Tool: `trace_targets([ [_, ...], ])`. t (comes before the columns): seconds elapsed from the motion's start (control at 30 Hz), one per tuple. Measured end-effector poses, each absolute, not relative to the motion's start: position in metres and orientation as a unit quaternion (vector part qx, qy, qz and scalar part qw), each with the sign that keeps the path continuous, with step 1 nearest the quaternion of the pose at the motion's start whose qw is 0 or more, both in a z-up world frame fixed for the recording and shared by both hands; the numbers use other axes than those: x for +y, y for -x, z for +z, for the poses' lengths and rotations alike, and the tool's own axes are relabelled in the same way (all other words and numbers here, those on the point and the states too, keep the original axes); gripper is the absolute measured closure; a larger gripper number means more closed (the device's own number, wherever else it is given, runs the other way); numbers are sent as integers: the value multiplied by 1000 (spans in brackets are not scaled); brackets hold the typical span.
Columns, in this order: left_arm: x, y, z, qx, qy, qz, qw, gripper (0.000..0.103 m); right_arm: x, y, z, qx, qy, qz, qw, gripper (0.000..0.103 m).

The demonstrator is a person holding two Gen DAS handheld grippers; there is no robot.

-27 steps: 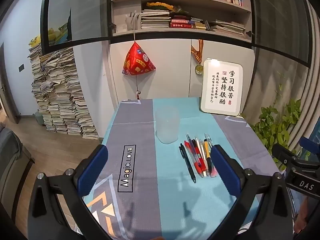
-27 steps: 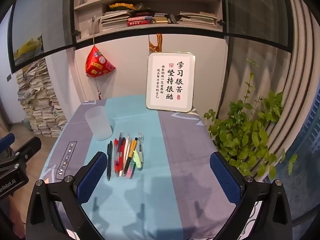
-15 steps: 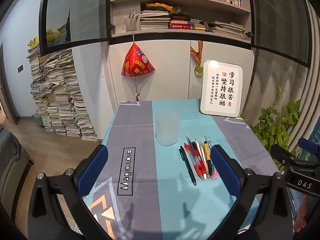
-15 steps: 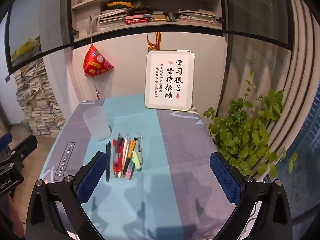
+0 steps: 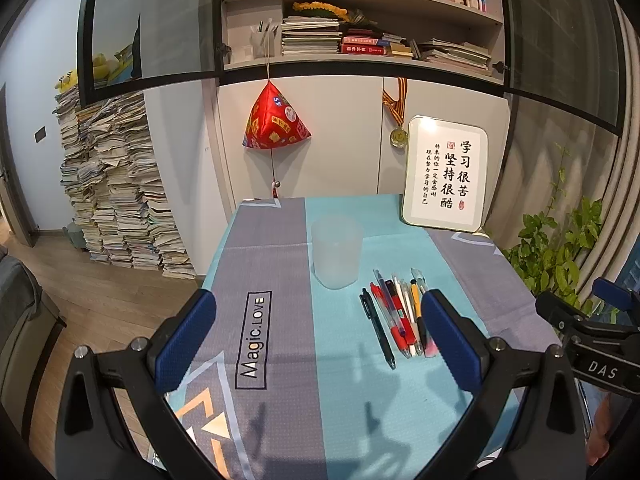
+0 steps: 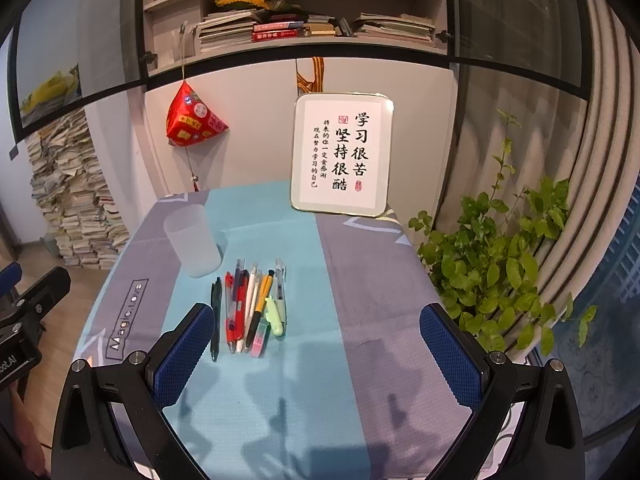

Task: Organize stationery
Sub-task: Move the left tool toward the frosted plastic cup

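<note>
Both grippers hang above the near end of the surface (image 5: 276,432), tilted down toward it, and nothing has been picked up. The left gripper (image 5: 318,336) has its jaws spread wide with only tablecloth between them; the right gripper (image 6: 316,350) is likewise released and empty.

The pens (image 6: 250,304) lie side by side in 1 loose bundle on the teal stripe, tips toward the cameras, with a black pen (image 6: 216,314) at the left edge of the bundle. The frosted cup (image 6: 192,240) stands upright just beyond and left of them, empty as far as can be seen. A framed calligraphy sign (image 6: 342,156) leans at the far edge.

Compared with 0.9 s ago, the pens and cup lie where they did. In both views the scene has slid slightly lower in the frame, and the grippers' spread is unchanged.
</note>
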State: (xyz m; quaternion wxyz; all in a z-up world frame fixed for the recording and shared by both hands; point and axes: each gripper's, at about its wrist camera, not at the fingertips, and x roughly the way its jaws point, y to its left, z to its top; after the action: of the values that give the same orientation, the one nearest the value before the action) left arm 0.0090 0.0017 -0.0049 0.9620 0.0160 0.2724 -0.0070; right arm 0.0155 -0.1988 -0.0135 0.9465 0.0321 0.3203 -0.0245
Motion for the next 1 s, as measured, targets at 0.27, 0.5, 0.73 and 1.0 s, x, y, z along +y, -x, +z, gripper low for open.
trace_targets([
  [0.27,2,-8,-4,271,-16,-6,962,1,-198,-17,-14,322,-34,-24,946,1],
  [0.5,0,0,3,261,-17,-8,965,1,-201,-11,-9,313,-35,-24,949,1],
  [0.73,-1,19,13,248,-17,-11,969,1,-204,11,-1,297,-39,-23,954,1],
  [1.0,-3,39,28,230,-11,-12,973,1,-207,34,15,273,-42,-16,961,1],
])
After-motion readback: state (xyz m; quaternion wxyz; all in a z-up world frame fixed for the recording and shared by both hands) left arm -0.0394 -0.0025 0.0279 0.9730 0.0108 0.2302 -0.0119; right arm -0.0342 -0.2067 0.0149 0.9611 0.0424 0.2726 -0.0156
